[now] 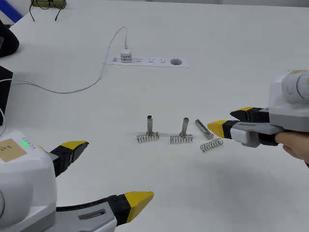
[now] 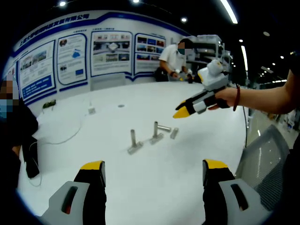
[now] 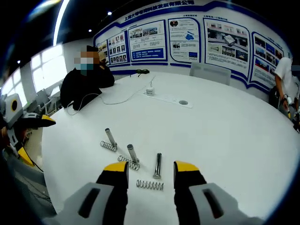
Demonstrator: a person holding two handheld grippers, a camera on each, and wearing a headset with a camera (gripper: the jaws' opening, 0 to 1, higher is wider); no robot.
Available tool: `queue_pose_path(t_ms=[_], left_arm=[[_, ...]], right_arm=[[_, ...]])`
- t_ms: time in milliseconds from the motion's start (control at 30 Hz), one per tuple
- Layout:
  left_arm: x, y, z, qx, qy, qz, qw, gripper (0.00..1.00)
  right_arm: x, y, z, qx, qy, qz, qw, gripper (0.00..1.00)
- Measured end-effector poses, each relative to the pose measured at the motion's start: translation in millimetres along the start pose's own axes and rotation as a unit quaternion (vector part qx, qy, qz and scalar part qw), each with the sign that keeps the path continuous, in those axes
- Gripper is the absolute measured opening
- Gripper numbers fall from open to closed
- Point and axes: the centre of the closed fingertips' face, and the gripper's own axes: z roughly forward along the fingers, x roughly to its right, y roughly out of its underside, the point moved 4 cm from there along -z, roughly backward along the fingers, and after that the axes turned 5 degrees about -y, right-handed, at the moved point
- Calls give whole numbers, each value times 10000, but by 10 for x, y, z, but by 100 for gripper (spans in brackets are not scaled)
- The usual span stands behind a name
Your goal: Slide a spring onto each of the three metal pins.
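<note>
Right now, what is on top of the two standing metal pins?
Nothing: the left pin and the middle pin stand bare. The left spring and the middle spring lie on the table in front of them, hiding each pin's foot.

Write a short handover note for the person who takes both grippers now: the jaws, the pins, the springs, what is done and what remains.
Left gripper: jaws open, empty, hovers on the person's side of the pins.
Right gripper: jaws open, empty, tips close to the lying pin.
Left pin and middle pin stand upright.
Left spring, middle spring and right spring lie flat on the table, one by each pin.
Done: nothing; no spring is on a pin.
Left: all three springs.
</note>
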Motion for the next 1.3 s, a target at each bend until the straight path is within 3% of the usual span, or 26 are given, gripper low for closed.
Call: queue_pose_path(t_ms=[400,767,1300], left_arm=[[15,6,52,81,54,-42,9999,85],[43,26,105,89,145,-139,9998,85],[12,73,94,6,174,-155,9997,85]], right_arm=[[105,-23,396,-134,-25,-14,9999,30],[196,122,713,-586,-66,93,9982,21],[234,208,856,-835,74,265,9961,13]])
